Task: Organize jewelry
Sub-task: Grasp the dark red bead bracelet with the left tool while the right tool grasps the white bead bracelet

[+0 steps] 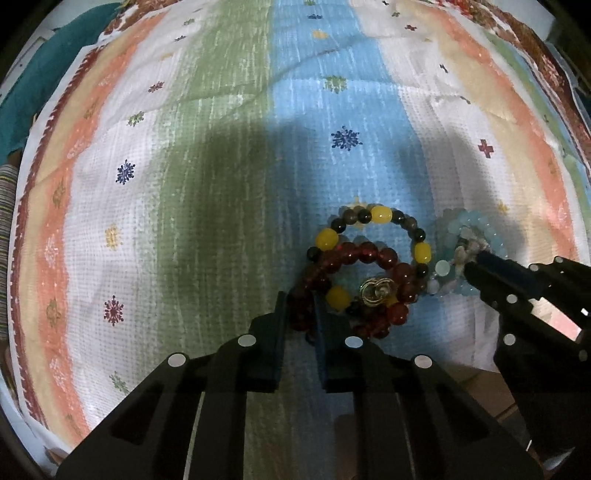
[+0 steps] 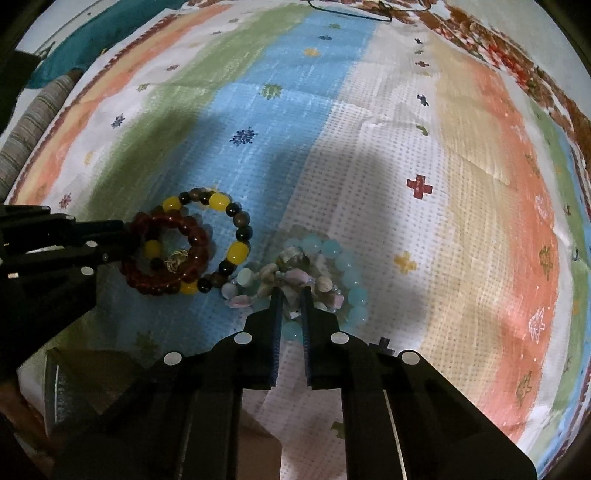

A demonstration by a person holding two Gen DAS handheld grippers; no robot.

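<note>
Bead bracelets lie in a heap on a striped cloth [image 1: 207,155]. My left gripper [image 1: 300,308] points down and is shut on the near side of the dark red bead bracelet [image 1: 354,254]. This bracelet overlaps a yellow-and-dark bead bracelet [image 1: 380,214] and a small gold charm [image 1: 376,290]. In the right wrist view my right gripper [image 2: 291,299] is shut on a pink and beige stone chip bracelet [image 2: 266,275], which is tangled with a pale blue bead bracelet [image 2: 351,275]. The left gripper [image 2: 123,236] shows there at the red bracelet [image 2: 195,232].
The cloth [image 2: 443,147] spreads far and to both sides. A teal fabric [image 1: 37,74] and a grey striped fabric [image 2: 33,118] lie beyond its left edge. A thin black cord [image 2: 351,14] runs along the far edge. A dark object [image 2: 74,384] sits at the near left.
</note>
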